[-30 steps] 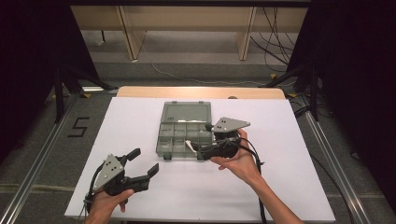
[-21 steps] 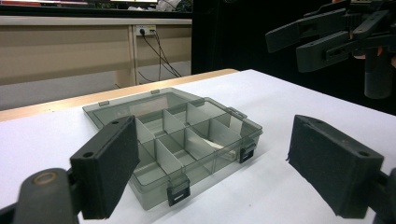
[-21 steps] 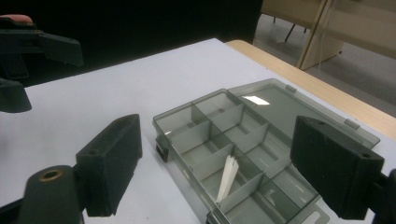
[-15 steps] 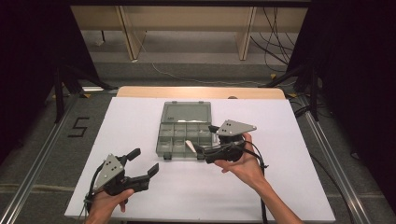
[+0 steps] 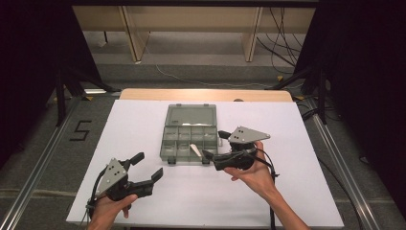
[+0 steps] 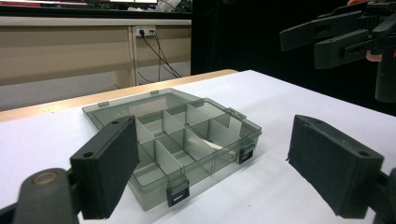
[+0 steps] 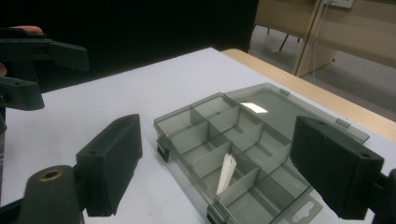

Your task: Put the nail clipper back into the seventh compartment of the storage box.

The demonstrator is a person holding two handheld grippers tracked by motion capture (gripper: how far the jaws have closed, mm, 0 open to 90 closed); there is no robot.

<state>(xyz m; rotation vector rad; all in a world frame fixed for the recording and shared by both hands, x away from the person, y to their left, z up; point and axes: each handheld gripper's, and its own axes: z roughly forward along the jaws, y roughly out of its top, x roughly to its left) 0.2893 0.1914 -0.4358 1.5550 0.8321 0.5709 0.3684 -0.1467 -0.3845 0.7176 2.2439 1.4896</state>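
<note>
Organizer box (image 5: pixel 188 133) lid open | white piece (image 5: pixel 195 150) now in front compartment | right gripper (image 5: pixel 214 147) at 3 o'clock, backed off, jaws released: drop looks done | left gripper (image 5: pixel 147 167) at 7 o'clock, jaws spread, empty

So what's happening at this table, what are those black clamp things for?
A person sits at a white table with a hand-held gripping tool in each hand. An open grey compartment box lies in the middle, lid flat behind it, with a small white piece resting in one front compartment. The right tool hovers at the box's front right corner, jaws open and holding nothing. The left tool waits nearer the person, also open, aimed toward the box.
</note>
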